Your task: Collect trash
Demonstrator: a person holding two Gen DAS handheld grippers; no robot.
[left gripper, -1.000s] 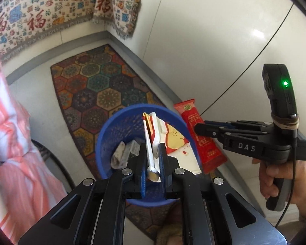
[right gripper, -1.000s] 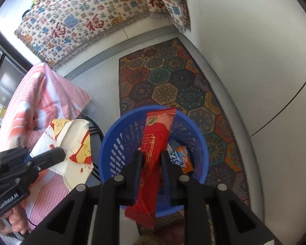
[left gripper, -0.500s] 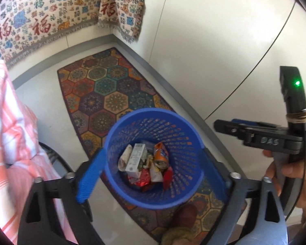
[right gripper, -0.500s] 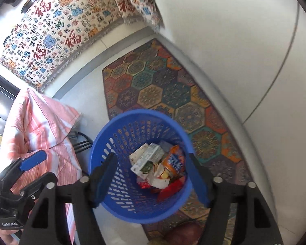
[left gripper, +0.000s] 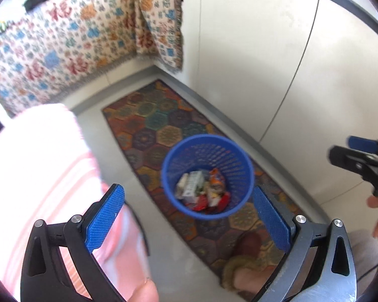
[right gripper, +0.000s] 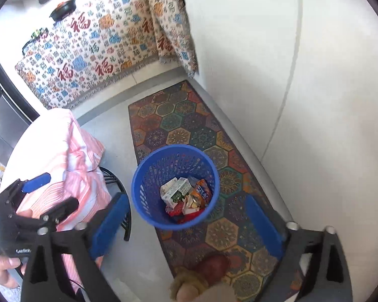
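Note:
A blue perforated trash basket [left gripper: 242, 202] stands on a patterned rug and shows in the right wrist view too [right gripper: 143, 193]. Inside lie several pieces of trash [left gripper: 201, 193]: white cartons, an orange packet and red wrappers [right gripper: 185, 196]. My left gripper [left gripper: 189, 216] is open and empty, held well above the basket. My right gripper [right gripper: 186, 222] is open and empty, also above the basket. The right gripper shows at the right edge of the left wrist view [left gripper: 360, 158]. The left gripper shows at the lower left of the right wrist view [right gripper: 37, 196].
A hexagon-patterned rug [right gripper: 179, 125] runs along a white wall [right gripper: 264, 50]. A pink striped cloth [right gripper: 73, 166] covers furniture at the left, with a black chair frame [right gripper: 121, 196] beside it. A patterned blanket [right gripper: 88, 50] hangs at the back. A slippered foot [right gripper: 206, 274] stands near the basket.
Both grippers opened and dropped their trash into the basket: the left the white wrapper and spoon, the right the red wrapper. Both then rose, so the basket looks smaller.

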